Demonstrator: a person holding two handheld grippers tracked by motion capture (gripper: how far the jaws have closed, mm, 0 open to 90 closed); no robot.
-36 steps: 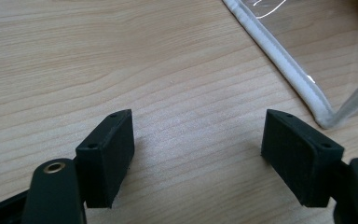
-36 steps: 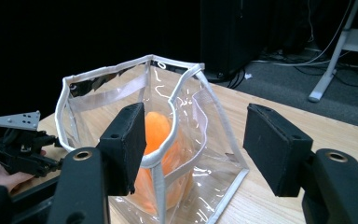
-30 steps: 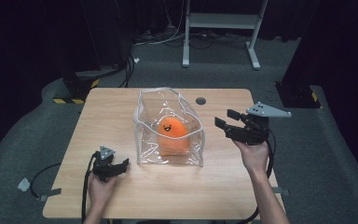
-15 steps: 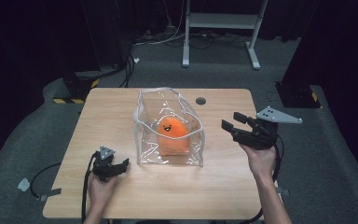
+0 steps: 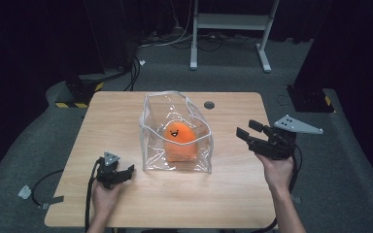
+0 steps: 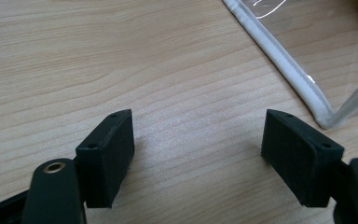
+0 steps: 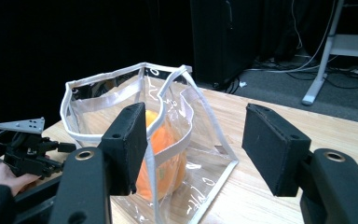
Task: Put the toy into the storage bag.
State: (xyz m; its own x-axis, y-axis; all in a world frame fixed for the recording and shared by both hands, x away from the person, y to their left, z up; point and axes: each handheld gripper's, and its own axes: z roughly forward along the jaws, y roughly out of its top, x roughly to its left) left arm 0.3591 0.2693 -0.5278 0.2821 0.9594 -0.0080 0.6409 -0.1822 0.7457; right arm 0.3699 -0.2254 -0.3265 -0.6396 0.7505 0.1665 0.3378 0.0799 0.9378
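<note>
left gripper point(image 5: 126, 171) low, jaws wide apart, nothing between. right gripper point(image 5: 246, 131) raised, jaws apart, empty.

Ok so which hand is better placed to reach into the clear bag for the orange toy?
Probably the right. The right gripper is raised, jaws open, aimed at the clear bag holding the orange toy. The left gripper sits low on the table beside the bag's bottom corner.

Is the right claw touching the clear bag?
Apart. The high view shows bare tabletop between the right claw and the clear bag.
</note>
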